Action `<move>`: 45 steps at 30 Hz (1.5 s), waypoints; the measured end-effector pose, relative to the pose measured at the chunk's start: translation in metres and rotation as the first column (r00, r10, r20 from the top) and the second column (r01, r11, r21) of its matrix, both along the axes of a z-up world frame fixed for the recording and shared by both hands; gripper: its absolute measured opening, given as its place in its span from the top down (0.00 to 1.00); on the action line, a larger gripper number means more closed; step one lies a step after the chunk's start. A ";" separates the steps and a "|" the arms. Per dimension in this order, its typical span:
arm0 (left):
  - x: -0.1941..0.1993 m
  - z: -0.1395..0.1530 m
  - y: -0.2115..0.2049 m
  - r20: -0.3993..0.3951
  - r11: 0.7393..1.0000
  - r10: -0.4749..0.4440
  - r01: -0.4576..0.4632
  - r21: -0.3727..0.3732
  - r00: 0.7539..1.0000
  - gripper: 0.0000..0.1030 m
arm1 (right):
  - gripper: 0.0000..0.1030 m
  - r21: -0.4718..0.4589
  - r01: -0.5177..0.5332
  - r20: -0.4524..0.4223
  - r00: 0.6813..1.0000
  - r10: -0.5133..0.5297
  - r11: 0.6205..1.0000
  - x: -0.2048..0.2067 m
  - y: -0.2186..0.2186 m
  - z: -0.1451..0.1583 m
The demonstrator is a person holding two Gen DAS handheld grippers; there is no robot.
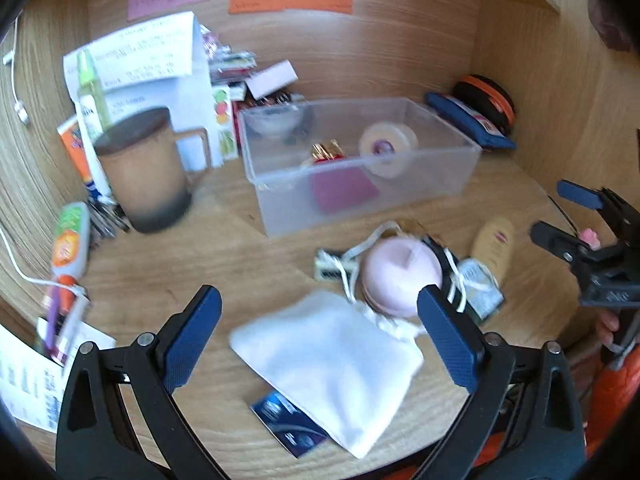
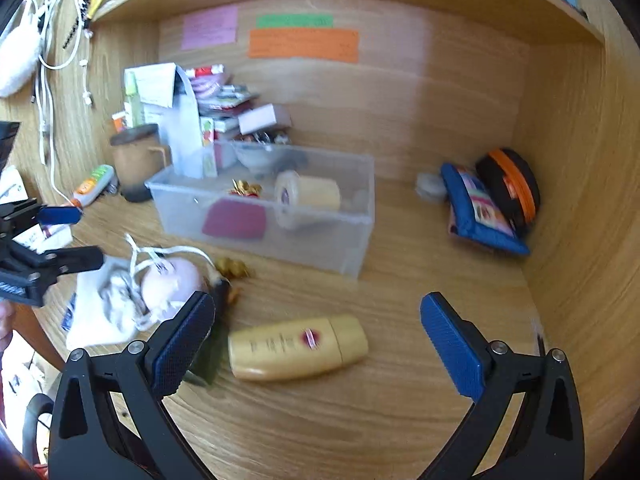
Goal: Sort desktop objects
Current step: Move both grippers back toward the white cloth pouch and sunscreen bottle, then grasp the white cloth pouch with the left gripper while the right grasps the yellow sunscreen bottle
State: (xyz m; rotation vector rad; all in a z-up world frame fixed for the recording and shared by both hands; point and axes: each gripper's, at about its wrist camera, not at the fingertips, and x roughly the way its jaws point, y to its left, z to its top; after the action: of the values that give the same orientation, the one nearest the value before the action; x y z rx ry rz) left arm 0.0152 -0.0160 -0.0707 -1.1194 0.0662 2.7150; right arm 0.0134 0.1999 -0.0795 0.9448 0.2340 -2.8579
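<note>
Yellow bottle (image 2: 298, 348) lies crosswise at twelve o'clock between our wide right tongs (image 2: 316, 344), nearer than the empty, wide left tongs (image 1: 320, 340).

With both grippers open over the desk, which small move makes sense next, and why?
Probably lower the right gripper onto the yellow bottle: it lies flat on the desk between the open jaws, loose outside the clear bin.

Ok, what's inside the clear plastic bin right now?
In the clear bin: a roll of tape, a maroon flat card-like item, and a small red-and-gold object. The frosted walls blur everything, so anything lying beneath these can't be seen.
</note>
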 end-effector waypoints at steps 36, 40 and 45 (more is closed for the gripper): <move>-0.015 -0.058 0.004 0.129 0.995 -0.088 0.080 0.065 0.988 0.01 | 0.00 -0.040 -0.015 0.288 0.957 0.026 0.999 -0.046 -0.005 -0.064; -0.017 -0.058 0.006 0.104 0.995 -0.085 0.079 0.063 0.991 0.04 | 0.00 -0.048 -0.019 0.291 0.956 0.032 0.999 -0.054 -0.003 -0.063; -0.020 -0.055 0.008 0.091 0.991 -0.105 0.098 0.087 0.990 0.21 | 0.11 -0.061 -0.038 0.266 0.962 0.053 0.997 -0.054 -0.002 -0.061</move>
State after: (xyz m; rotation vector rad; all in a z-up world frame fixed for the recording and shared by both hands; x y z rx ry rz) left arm -0.0050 -0.0076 -0.1261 -1.1870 -0.0034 2.5469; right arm -0.0403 0.1983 -0.1402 1.2805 0.1451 -2.6407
